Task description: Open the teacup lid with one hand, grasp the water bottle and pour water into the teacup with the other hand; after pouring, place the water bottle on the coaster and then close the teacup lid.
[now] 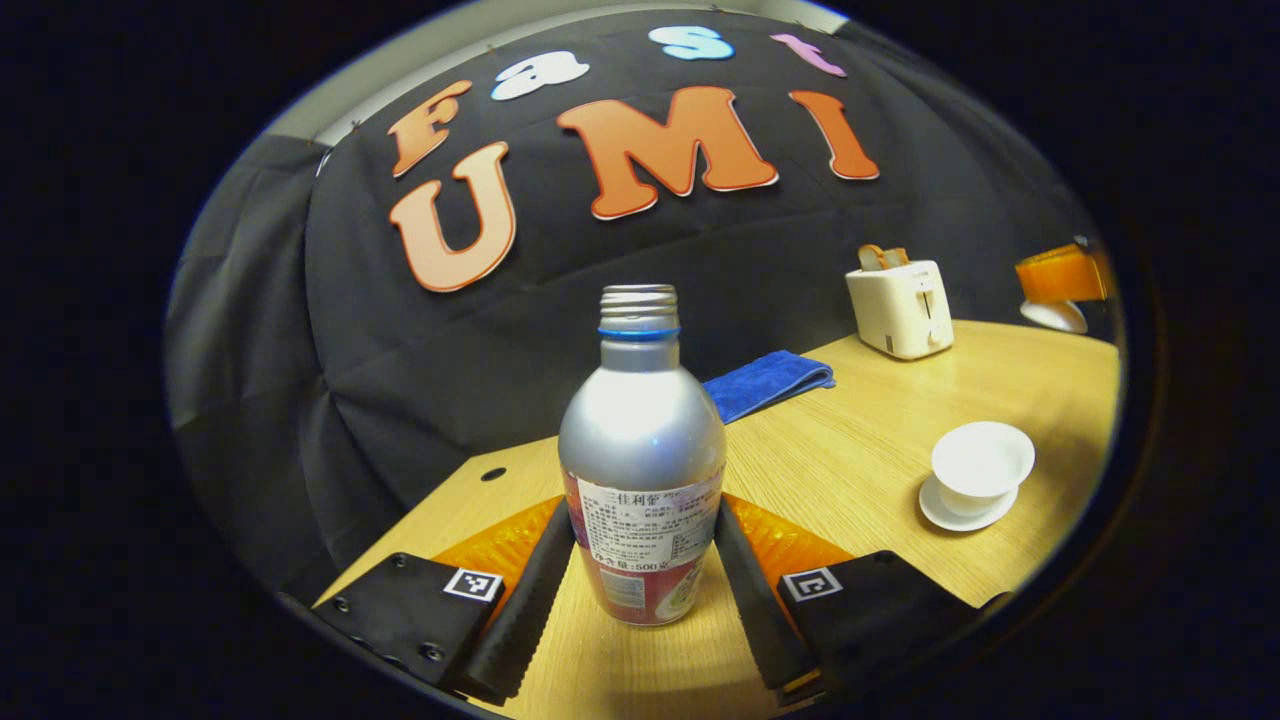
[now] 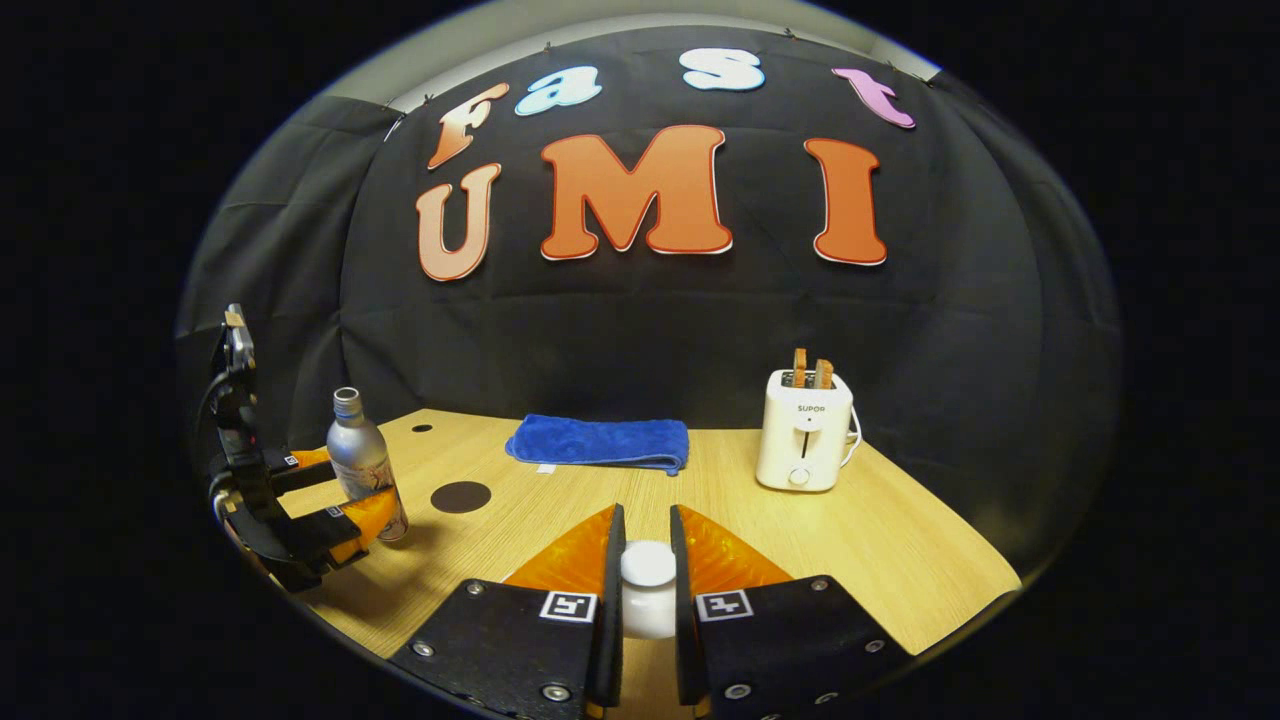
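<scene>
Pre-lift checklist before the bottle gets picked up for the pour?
1. Teacup lid off: ok. The right gripper is shut on the lid, and the teacup sits open on its saucer.
2. Bottle uncapped: ok. The water bottle shows a bare threaded neck.
3. Bottle upright: ok, standing on the table.
4. Left grip secure: cannot tell. The left gripper has its fingers on both sides of the bottle, but contact is unclear.
5. Coaster free: ok. The coaster lies bare beside the bottle.
6. Pour path: ok, no obstacle between bottle and teacup.
</scene>
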The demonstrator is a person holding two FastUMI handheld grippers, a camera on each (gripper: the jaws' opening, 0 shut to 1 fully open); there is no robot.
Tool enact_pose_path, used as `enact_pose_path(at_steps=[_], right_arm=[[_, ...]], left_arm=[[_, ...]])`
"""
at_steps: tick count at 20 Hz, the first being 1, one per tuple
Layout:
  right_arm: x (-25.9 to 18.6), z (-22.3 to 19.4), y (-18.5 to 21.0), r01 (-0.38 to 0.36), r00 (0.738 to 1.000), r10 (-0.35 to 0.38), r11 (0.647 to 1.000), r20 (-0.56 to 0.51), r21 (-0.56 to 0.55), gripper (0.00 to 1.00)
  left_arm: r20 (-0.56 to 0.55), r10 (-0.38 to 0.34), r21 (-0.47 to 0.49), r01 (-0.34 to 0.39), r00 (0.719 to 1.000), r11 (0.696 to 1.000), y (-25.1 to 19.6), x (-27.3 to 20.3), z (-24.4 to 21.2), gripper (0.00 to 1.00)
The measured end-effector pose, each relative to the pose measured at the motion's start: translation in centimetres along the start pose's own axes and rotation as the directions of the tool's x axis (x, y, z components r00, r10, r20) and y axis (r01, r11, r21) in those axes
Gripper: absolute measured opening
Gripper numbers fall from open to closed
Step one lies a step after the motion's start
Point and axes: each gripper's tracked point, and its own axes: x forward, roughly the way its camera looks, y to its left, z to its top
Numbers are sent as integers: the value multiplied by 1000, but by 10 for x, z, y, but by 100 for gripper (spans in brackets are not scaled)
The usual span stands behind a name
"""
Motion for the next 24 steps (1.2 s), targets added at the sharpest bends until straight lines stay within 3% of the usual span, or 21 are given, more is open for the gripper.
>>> enact_pose_path(at_steps=[7,10,17,19,20,24], right_arm=[[-9,1,-22,28,1000,-28,1000,4,8,22],[-12,1,-30,40,999,-40,999,6,19,22],[-15,-2,-44,54,998,-54,998,7,34,22],[-16,-2,-46,55,998,-55,998,8,37,22],[-16,-2,-48,55,998,-56,998,9,40,22],[-19,-4,-55,64,998,-65,997,10,49,22]], left_arm=[[6,-35,193,33,999,981,-28,7,6,83],[18,-44,307,36,999,951,-38,7,5,83],[39,-110,542,72,993,837,-60,3,5,88],[43,-113,591,66,993,804,-65,8,11,82],[50,-112,616,58,992,786,-66,9,15,88],[60,-127,716,46,990,697,-68,8,18,86]])
